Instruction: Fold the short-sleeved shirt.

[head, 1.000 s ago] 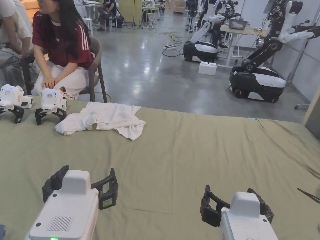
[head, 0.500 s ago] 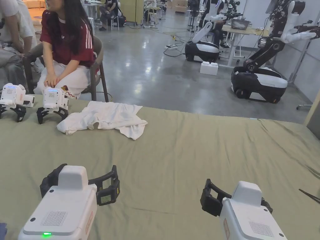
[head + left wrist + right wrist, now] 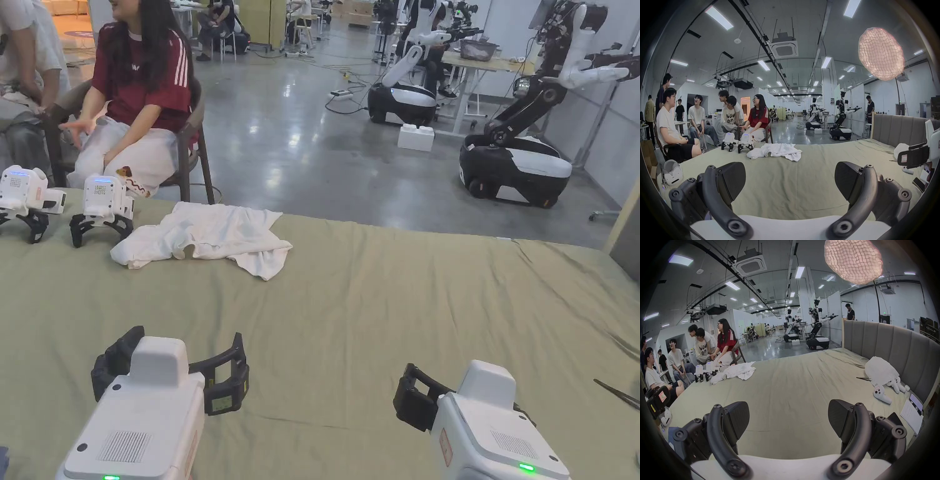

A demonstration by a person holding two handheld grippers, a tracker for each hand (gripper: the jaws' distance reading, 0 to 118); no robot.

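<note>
Head view: white short-sleeved shirt point(image 3: 203, 239) lay crumpled at the far edge of the green bedsheet point(image 3: 387, 300); left gripper point(image 3: 172, 369) and right gripper point(image 3: 459, 394) hovered near the sheet's near edge, well apart from the shirt. Left gripper view: jaws spread wide, empty, shirt point(image 3: 774, 151) beyond them. Right gripper view: jaws likewise spread, empty, shirt point(image 3: 734, 372) far off on the sheet.

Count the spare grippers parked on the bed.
2: one spare gripper stands beside the crumpled white shirt, the other spare gripper farther left by the bed's edge. None looks hidden.
</note>
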